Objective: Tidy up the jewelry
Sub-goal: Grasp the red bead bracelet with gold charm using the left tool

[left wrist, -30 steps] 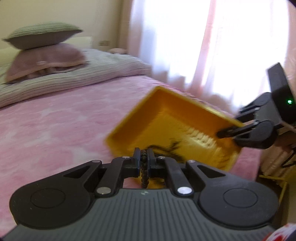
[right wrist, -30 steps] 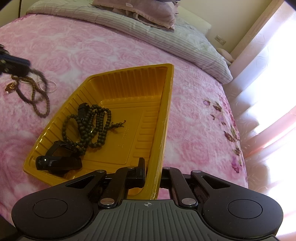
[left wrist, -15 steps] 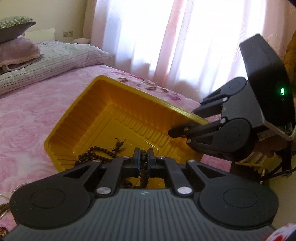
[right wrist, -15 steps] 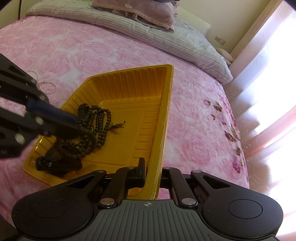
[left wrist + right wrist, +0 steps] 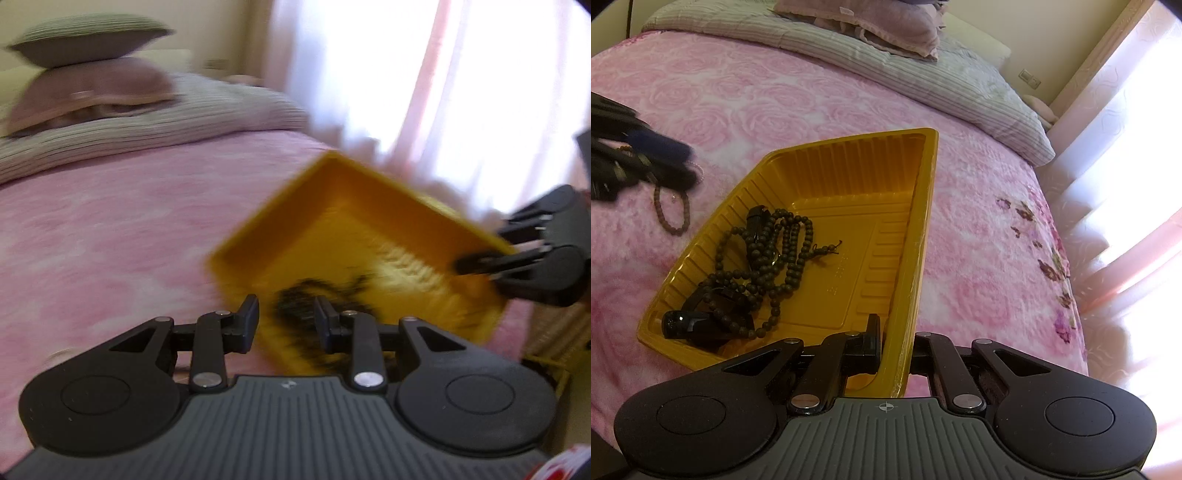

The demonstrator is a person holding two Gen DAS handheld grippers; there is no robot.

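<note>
A yellow plastic tray (image 5: pixel 849 206) lies on the pink bedspread, and my right gripper (image 5: pixel 894 343) is shut on its near rim. Inside lie dark bead necklaces (image 5: pixel 768 258) and a glossy black piece (image 5: pixel 690 325). In the blurred left wrist view the tray (image 5: pixel 351 229) sits ahead and to the right. My left gripper (image 5: pixel 286 319) has its jaws opening, with nothing between them. The right gripper (image 5: pixel 480 264) shows there clamped on the tray's far rim. From the right wrist view the left gripper (image 5: pixel 683 166) is a blur left of the tray, above a brown bead bracelet (image 5: pixel 672 210).
Striped and mauve pillows (image 5: pixel 886 26) are stacked at the head of the bed (image 5: pixel 775 92). Bright curtains (image 5: pixel 424 92) hang along the bed's far side. A woven basket (image 5: pixel 554 332) stands past the bed's edge, beyond the tray.
The left gripper, shut on a dark bead strand over the tray half a second ago, has opened, no longer holds it, and has drawn back left of the tray. The right gripper has not moved.
</note>
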